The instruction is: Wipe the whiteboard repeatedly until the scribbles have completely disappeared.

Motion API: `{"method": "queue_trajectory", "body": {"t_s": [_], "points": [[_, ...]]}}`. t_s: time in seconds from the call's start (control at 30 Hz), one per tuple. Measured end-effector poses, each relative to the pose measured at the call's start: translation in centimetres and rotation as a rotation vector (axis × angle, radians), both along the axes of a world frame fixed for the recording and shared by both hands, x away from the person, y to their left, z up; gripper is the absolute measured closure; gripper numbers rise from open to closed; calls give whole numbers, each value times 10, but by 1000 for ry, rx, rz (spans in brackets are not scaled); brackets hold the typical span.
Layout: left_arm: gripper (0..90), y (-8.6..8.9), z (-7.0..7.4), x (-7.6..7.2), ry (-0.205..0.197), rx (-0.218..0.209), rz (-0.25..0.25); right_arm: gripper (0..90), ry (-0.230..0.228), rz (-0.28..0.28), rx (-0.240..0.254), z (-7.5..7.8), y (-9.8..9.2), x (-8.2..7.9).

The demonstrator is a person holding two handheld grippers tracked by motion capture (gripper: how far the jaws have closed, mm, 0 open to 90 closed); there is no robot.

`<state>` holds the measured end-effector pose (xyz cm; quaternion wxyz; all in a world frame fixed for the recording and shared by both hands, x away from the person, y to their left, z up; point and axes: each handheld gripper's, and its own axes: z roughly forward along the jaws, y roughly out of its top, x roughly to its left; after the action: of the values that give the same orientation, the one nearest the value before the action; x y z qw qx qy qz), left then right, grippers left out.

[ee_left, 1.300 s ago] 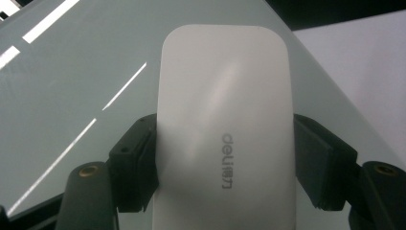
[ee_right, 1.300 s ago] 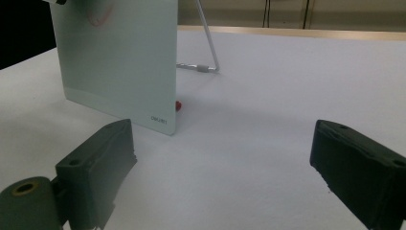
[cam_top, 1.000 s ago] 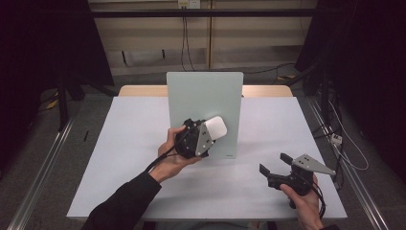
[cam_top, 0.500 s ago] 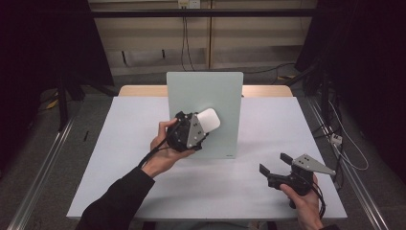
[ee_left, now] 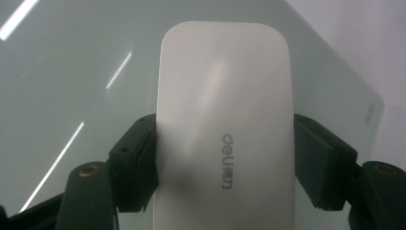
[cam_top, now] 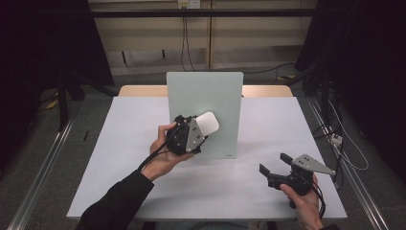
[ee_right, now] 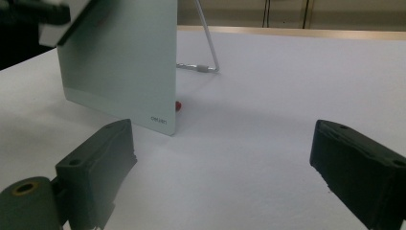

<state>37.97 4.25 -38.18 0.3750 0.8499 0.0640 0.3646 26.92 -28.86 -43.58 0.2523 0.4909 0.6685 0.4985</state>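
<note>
plainly, the left tool [cam_top: 197,130] was clamped on a white eraser [ee_left: 222,129], its two black jaws pressing the eraser's long sides, as the left gripper view showed. the eraser's long axis ran straight out along the tool, its rounded far end pointing at the pale green glass board [cam_top: 206,103]. in the high view the eraser lay in front of the board's lower middle face, up and to the right of the left hand [cam_top: 163,153]; whether its flat face touched the glass i could not tell. the board stood upright near the centre of the white counter [cam_top: 110,158], propped from behind by a thin wire stand [ee_right: 207,48] seen in the right gripper view, with a small red spot [ee_right: 178,105] at its base.

the right tool [cam_top: 275,165] was held well apart, low near the counter's front right, its jaws spread wide with nothing between them. the left hand was much the nearer to the board. nothing stood between eraser and glass, so a wipe across the face looked unobstructed; pushing too hard could tip the board back on its stand.
</note>
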Motion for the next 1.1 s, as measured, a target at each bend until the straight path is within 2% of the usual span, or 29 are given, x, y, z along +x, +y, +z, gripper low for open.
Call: {"method": "queue_trajectory", "body": {"t_s": [0.17, 0.2, 0.3, 0.4, 0.5, 0.57, 0.6, 0.63, 0.67, 0.83, 0.93, 1.03, 1.1], "points": [[312, -7, -22, -10, 48, 56, -37, 81, 0, 0, 0, 0, 0, 0], [312, -10, -26, -12, 52, 77, -46, 81, 1, 0, 1, 0, 0, 0], [312, -14, -32, -14, 63, 103, -64, 81, 1, 1, 1, 0, 0, 0], [312, -13, -29, -13, 82, 84, -65, 81, 0, 1, 1, 0, 0, 0], [312, -8, -18, -8, 64, 60, -48, 81, 0, 1, 1, 0, 0, 0], [312, -3, -8, -3, 53, 29, -28, 81, 0, 1, 1, 0, 0, 0], [312, 0, -4, -1, 55, 4, -16, 81, -1, 1, 1, 0, 0, 0], [312, 7, 8, 5, 42, -39, 4, 81, 0, 0, 1, 0, 0, 0], [312, 7, 8, 5, 42, -39, 4, 81, 1, 0, 1, 0, 0, 0], [312, 25, 34, 18, 10, -135, 64, 81, 1, 1, 2, 0, 0, 0], [312, 24, 35, 18, -10, -121, 72, 81, 1, 1, 1, 0, 0, 1], [312, 21, 32, 17, -4, -114, 59, 81, 0, 2, 0, 0, 1, 1], [312, 18, 28, 15, -7, -92, 49, 81, 0, 1, 1, 0, 0, 1]]}}
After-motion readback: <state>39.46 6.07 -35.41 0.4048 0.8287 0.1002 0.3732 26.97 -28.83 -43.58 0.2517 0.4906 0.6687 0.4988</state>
